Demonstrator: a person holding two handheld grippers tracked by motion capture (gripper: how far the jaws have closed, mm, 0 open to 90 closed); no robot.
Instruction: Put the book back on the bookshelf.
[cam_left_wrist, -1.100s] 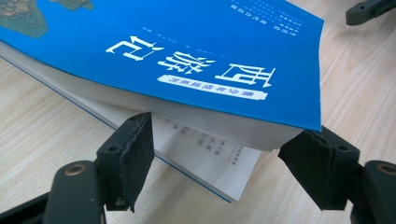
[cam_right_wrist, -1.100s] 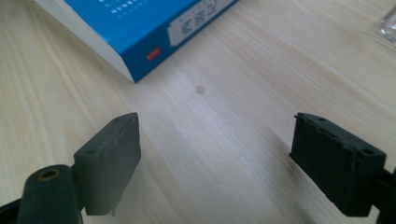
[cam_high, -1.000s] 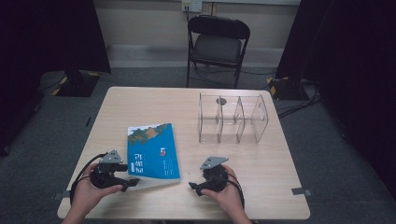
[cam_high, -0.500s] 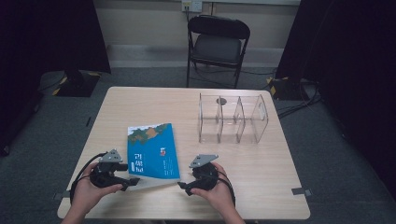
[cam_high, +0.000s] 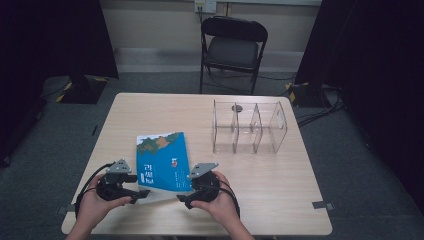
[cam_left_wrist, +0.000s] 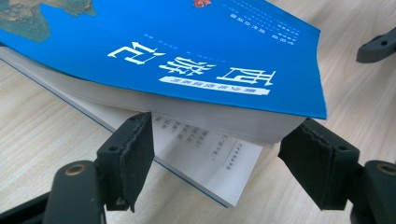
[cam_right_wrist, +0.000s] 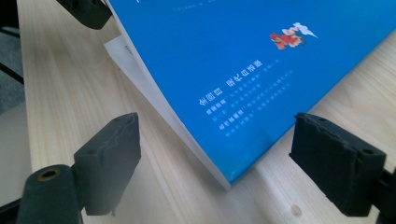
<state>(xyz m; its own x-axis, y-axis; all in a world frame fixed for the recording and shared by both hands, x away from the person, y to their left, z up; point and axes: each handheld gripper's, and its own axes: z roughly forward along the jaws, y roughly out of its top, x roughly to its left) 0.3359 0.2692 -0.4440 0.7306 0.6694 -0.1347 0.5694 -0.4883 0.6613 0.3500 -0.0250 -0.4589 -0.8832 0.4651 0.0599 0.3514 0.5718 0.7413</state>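
High view: pale wood counter (cam_high: 280, 190), folding chair (cam_high: 233, 47) behind, dark curtains; blue book (cam_high: 162, 160), clear divider (cam_high: 248, 127); both grippers' jaws apart.

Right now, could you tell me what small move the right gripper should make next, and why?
Probably ease the right gripper forward so its open jaws straddle the book at its near corner, then close. That corner lies just ahead of the pads, untouched. The left gripper already has its jaws either side of the book's lifted edge, where loose pages sag onto the table, so a second grip should steady it.
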